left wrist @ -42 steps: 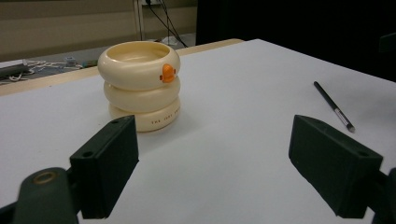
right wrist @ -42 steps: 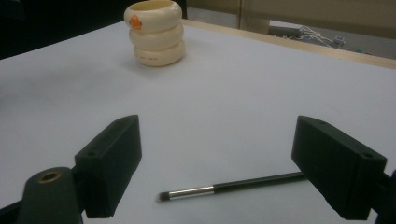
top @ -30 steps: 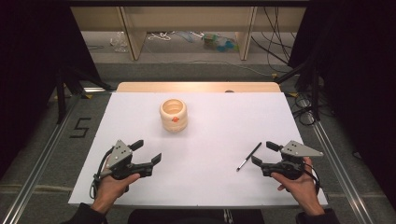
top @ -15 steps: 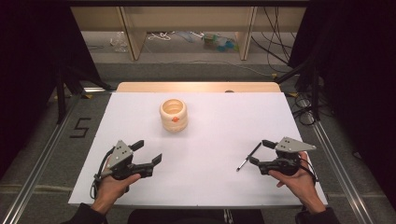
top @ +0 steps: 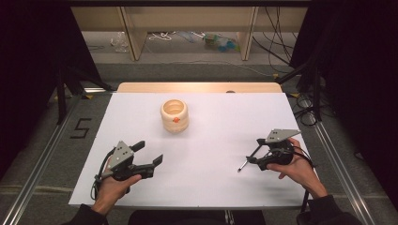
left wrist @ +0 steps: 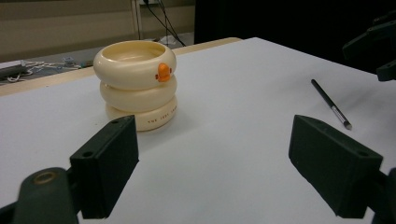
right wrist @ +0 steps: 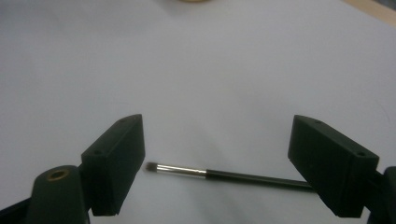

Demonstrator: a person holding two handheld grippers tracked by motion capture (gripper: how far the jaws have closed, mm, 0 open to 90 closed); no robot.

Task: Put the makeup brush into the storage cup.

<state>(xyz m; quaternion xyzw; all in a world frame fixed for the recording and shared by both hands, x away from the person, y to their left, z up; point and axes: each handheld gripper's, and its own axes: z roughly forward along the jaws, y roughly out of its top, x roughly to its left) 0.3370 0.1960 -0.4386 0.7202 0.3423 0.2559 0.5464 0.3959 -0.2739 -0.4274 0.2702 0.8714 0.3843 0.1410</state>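
The white table (top: 202, 140) carries everything here, and the cream pot (top: 174, 115) on it serves as the landmark. Nearest to the person, the left hand (top: 112, 185) holds the left gripper (top: 149, 153) at the near left part of the table, in front of the pot and a little to its left. Its jaws are spread wide with nothing between them, and in the left gripper view they point toward the pot. The right hand (top: 295, 166) holds the right gripper (top: 256, 151) at the near right, well apart from the pot. Its jaws are also spread wide, one on each side of a thin brush (right wrist: 224, 174) that lies flat on the table. The brush has a black handle, a silver metal collar and a small dark tip. In the right gripper view it lies across the gap between the jaws; it seems that no jaw touches it, but its handle end goes behind the right jaw, so I cannot be sure. Farther away, the pot stands upright near the middle of the table toward the far edge. It looks like three stacked cream rings, with a small orange beak-like knob on the top ring and small printed letters on the bottom one. Behind the pot, a wooden strip (top: 197, 87) runs along the far edge of the table
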